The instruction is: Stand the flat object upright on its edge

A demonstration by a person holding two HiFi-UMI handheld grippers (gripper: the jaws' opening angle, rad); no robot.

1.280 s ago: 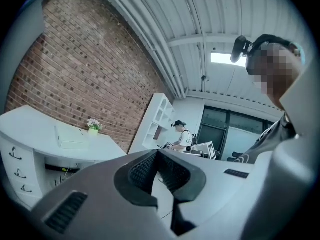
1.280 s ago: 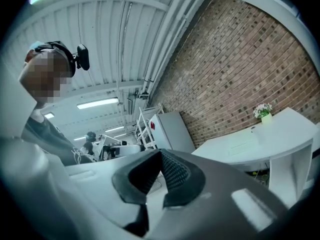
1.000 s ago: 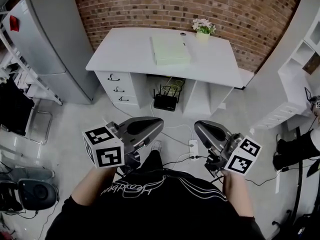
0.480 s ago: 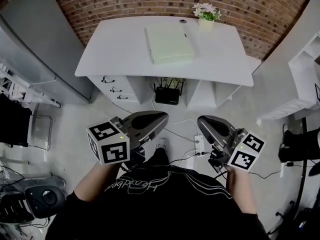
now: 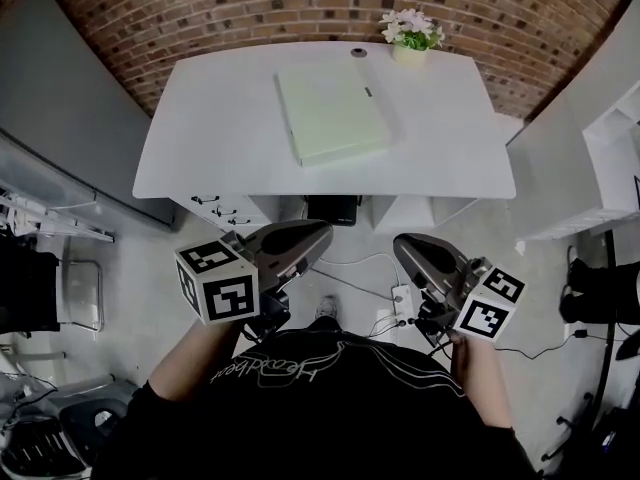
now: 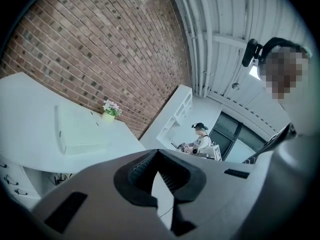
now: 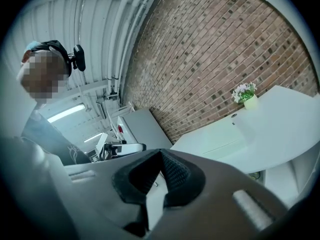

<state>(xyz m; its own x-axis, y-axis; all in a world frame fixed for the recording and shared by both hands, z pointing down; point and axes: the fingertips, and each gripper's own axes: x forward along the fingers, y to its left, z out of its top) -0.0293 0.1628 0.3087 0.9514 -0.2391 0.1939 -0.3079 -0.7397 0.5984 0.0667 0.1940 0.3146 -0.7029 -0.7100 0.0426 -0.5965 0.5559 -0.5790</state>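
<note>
One brick wall (image 5: 250, 8) backs a white desk (image 5: 440, 158). A pale green book (image 5: 332, 116) lies flat near the desk's middle. The left gripper (image 5: 318, 236) and right gripper (image 5: 400, 247) hang short of the desk, well apart from the book, each with its jaws pressed together on nothing. A small flower pot (image 5: 408, 52) sits at the desk's back edge.

Even, bright indoor light, strong fisheye bending at edges, dark vignetted corners, near parts perhaps slightly soft
</note>
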